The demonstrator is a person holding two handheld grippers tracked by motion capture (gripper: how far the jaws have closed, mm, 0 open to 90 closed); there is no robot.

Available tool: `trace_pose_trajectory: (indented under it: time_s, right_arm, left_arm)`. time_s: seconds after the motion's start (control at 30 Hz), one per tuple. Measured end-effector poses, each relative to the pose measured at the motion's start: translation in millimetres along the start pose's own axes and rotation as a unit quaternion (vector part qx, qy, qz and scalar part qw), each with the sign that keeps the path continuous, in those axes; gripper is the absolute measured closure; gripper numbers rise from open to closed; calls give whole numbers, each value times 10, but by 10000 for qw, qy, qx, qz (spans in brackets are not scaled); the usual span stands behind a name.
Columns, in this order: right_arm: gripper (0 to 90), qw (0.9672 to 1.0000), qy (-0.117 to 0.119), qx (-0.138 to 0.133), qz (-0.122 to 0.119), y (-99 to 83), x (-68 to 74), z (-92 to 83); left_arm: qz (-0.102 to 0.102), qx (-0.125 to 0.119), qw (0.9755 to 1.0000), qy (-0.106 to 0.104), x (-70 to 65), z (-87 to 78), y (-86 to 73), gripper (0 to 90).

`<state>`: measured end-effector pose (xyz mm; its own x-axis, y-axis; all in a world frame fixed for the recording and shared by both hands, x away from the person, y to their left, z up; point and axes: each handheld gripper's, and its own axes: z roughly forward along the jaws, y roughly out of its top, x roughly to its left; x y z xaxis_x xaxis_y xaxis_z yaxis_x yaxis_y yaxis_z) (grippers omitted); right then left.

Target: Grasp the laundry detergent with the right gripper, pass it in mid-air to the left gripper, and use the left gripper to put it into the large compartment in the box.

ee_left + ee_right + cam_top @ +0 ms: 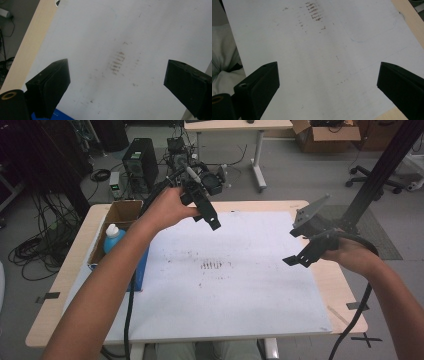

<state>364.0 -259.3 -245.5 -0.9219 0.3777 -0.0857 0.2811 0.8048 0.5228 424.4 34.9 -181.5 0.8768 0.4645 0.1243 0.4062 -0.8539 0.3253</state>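
A white sheet [225, 295] covers most of the light wooden table [60, 285]. Near its middle are rows of brownish smudges [212, 265], which also show in the left gripper view as smudges [117, 62] and in the right gripper view as smudges [313, 11]. My left gripper [206, 220] hangs in the air over the sheet's far left part, open and holding nothing [117, 67]. My right gripper [292, 247] hovers above the sheet's right side, also open and empty [328, 67].
An open cardboard box [122, 215] with a blue side stands at the table's left edge, a blue-capped bottle [113, 237] inside it. A black frame post [380, 170] rises at the right. On the floor behind are a computer tower [140, 162], cables and a chair base [380, 182].
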Motion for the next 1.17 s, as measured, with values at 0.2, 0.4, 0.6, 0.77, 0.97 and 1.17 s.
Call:
trace_pose_trajectory:
  time_s: [0.2, 0.4, 0.6, 0.77, 0.97, 1.17]
  right_arm:
    - [42, 10000, 3, -10, 18, -13, 19, 20]
    - [43, 10000, -12, 42, 45, -38, 23, 14]
    - [43, 10000, -8, 42, 15, -10, 13, 2]
    - [43, 10000, 16, 48, 31, -14, 10, 35]
    - [43, 10000, 27, 53, 19, -5, 8, 50]
    - [43, 10000, 19, 38, 31, -8, 5, 36]
  left_arm:
    - [43, 12, 10000, -46, -16, 37, 21, 71]
    - [50, -27, 10000, -28, -18, 29, 30, 73]
    - [26, -20, 10000, -15, 1, 31, 29, 73]
    - [2, -32, 10000, -22, 11, 31, 25, 74]
    - [-2, -45, 10000, -18, 13, 30, 25, 76]
    - [-23, -57, 10000, -15, 19, 33, 27, 77]
